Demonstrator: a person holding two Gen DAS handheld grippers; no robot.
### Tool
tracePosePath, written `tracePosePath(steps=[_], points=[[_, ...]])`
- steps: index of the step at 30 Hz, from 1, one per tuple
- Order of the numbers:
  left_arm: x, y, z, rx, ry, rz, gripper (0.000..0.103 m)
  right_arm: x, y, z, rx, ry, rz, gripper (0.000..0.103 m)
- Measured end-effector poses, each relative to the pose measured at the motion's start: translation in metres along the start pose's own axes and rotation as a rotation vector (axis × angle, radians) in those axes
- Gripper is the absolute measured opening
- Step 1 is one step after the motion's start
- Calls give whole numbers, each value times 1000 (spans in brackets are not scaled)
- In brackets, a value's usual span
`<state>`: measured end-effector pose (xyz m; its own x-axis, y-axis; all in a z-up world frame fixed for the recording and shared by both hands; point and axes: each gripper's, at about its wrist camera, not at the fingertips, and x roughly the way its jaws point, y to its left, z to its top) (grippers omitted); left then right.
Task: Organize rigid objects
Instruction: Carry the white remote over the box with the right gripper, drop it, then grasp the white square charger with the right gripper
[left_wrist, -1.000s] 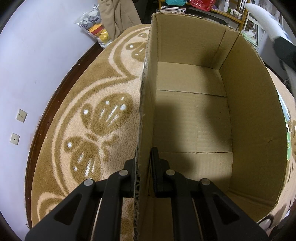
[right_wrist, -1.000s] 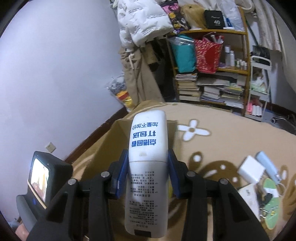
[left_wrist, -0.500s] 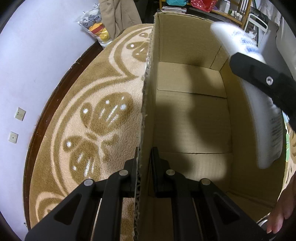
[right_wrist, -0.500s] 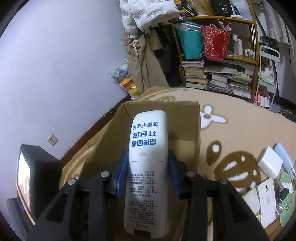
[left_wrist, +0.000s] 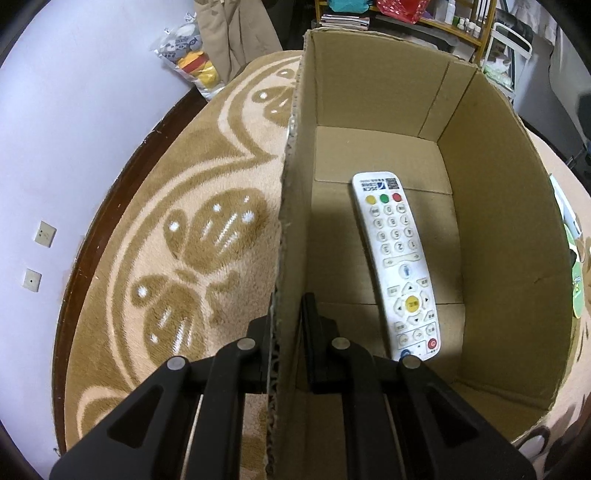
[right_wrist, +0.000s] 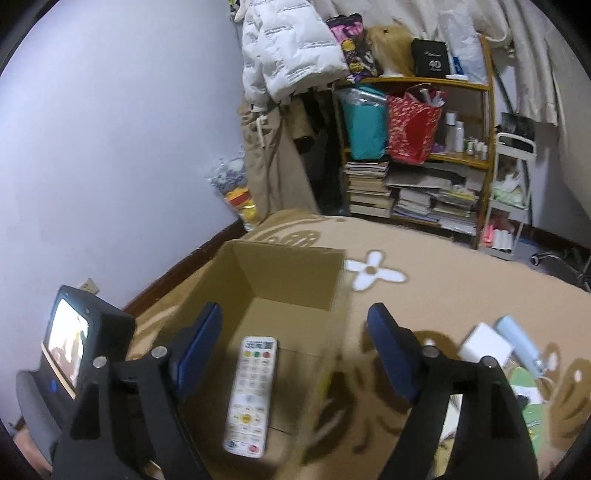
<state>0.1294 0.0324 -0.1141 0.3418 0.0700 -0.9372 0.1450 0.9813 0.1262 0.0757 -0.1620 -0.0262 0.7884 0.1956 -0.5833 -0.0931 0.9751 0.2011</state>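
An open cardboard box (left_wrist: 498, 236) stands on the patterned rug. A white remote control (left_wrist: 400, 266) lies face up on the box floor; it also shows in the right wrist view (right_wrist: 251, 395). My left gripper (left_wrist: 286, 317) is shut on the box's left wall, one finger outside and one inside. My right gripper (right_wrist: 295, 347) is open and empty, held above the box (right_wrist: 236, 284) and the remote.
On the rug right of the box lie a white block (right_wrist: 485, 347), a pale blue tube (right_wrist: 519, 341) and green flat items (right_wrist: 528, 387). A bookshelf (right_wrist: 417, 177) stands at the back. A small screen device (right_wrist: 79, 339) sits at the left. A toy bag (left_wrist: 188, 62) leans on the wall.
My right gripper let go of the remote, which now lies face up in the box, and its fingers opened wide. My left gripper kept its hold on the box wall.
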Motion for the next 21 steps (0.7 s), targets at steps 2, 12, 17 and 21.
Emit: tracePosePath(steps=[2, 12, 17, 21], points=[[0, 0, 0, 1, 0, 1, 9, -1, -11, -4, 21, 4, -20, 85], [-2, -3, -2, 11, -1, 9, 10, 10, -75, -43, 91, 79, -164, 85], [-2, -3, -3, 11, -1, 10, 10, 21, -105, -59, 148, 139, -188, 85], [-1, -4, -3, 14, -1, 13, 10, 28, -118, -69, 164, 175, -187, 85]])
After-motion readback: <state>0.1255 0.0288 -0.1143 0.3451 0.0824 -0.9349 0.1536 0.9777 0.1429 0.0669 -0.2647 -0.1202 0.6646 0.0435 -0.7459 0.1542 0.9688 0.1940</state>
